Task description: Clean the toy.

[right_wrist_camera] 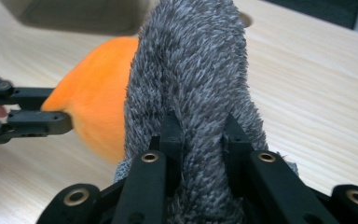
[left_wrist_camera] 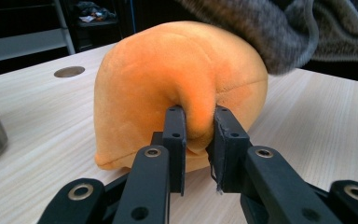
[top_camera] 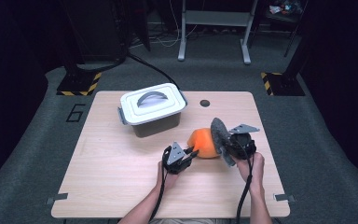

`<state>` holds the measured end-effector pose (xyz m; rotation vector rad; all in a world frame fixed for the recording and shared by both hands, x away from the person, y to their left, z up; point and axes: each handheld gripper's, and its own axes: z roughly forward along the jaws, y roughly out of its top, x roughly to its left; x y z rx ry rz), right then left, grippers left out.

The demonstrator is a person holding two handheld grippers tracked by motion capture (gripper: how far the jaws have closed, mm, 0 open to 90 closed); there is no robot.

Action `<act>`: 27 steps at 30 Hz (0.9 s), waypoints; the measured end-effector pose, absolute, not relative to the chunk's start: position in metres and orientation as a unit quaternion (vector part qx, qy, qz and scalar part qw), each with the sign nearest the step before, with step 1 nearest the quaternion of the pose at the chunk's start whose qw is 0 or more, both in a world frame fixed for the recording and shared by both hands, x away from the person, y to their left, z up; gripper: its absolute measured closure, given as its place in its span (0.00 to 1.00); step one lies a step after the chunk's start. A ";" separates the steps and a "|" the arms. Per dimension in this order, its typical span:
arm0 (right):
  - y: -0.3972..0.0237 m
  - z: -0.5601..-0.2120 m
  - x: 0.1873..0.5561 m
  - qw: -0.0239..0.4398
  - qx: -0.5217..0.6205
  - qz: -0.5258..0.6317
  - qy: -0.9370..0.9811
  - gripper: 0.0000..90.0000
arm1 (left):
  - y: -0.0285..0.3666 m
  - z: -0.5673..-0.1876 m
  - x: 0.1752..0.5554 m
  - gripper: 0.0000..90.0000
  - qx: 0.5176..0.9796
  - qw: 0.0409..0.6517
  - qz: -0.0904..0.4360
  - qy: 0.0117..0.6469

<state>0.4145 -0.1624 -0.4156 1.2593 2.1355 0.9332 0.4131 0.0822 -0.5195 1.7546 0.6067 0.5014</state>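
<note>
So the orange plush [top_camera: 204, 143] sat on the bench [top_camera: 121, 163], right of the lidded grey box [top_camera: 152, 109] and nearer us. Our left claw [top_camera: 192, 152] came at the plush from its left, lying low and roughly level, clamped on a pinched fold of it. On the plush's right side, our right claw [top_camera: 227, 144] had the grey fuzzy piece [top_camera: 219, 135] squeezed tight, standing it upright against the plush. The grey piece's long axis ran up and down, so we reckoned any pull would go sideways, away from the plush.

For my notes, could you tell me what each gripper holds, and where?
Left gripper pinches a fold of the orange plush toy; right gripper clamps the grey fuzzy fabric piece near its edge.
</note>
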 end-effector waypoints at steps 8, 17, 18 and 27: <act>-0.154 -0.430 0.429 0.235 0.475 0.330 0.781 0.84 | 0.083 -0.519 0.413 0.78 0.750 0.573 0.204 0.260; -0.156 -0.429 0.442 0.231 0.477 0.323 0.784 0.84 | 0.077 -0.516 0.412 0.49 0.767 0.540 0.228 0.261; -0.157 -0.428 0.443 0.229 0.474 0.323 0.787 0.84 | 0.077 -0.515 0.412 0.48 0.771 0.532 0.237 0.258; -0.156 -0.427 0.445 0.227 0.472 0.322 0.788 0.84 | 0.071 -0.510 0.418 0.44 0.787 0.496 0.269 0.250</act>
